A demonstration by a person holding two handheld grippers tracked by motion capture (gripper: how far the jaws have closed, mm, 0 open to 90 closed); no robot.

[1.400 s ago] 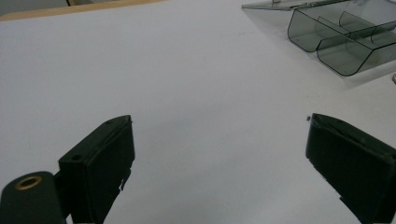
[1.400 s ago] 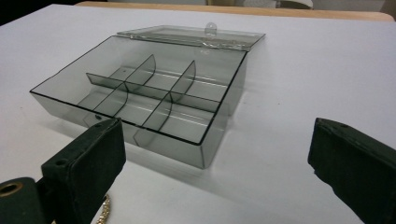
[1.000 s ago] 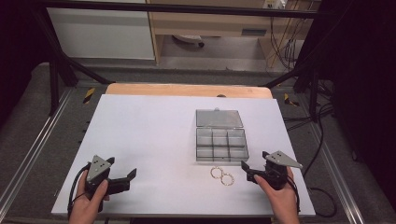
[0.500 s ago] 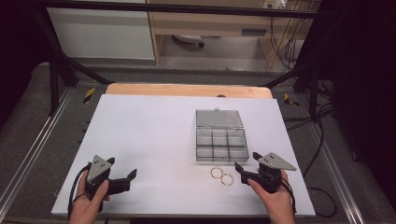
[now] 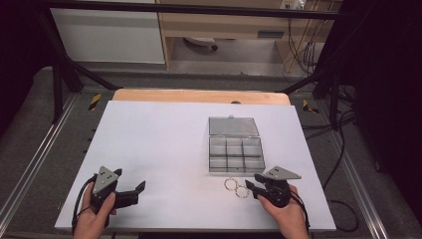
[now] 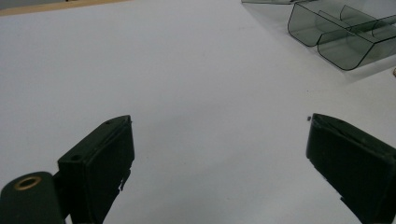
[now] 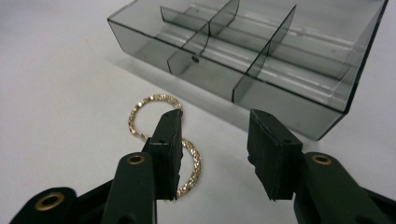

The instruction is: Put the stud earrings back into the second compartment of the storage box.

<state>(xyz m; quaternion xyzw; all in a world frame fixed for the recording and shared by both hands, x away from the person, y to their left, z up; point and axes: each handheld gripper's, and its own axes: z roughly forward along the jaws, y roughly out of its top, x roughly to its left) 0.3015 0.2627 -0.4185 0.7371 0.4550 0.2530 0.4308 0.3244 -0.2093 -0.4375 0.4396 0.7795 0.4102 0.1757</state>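
Note:
Two gold rings (image 5: 237, 187) lie side by side on the white table just in front of a grey compartment box (image 5: 235, 153) with its lid open. My right gripper (image 5: 251, 186) stands open right beside the rings; in the right gripper view (image 7: 215, 122) its left jaw covers part of the nearer ring (image 7: 192, 164), and the farther ring (image 7: 142, 112) lies ahead of it. My left gripper (image 5: 135, 188) is open near the table's front left, with nothing between its jaws (image 6: 219, 140).
The box's compartments (image 7: 261, 60) look empty. A wooden strip (image 5: 199, 95) runs along the table's far edge. White table surface (image 5: 149, 144) stretches between the two grippers. Cables (image 5: 343, 219) trail off the right side.
My right gripper has moved left and forward towards the gold rings, ending right beside them. The left gripper has stayed in place.

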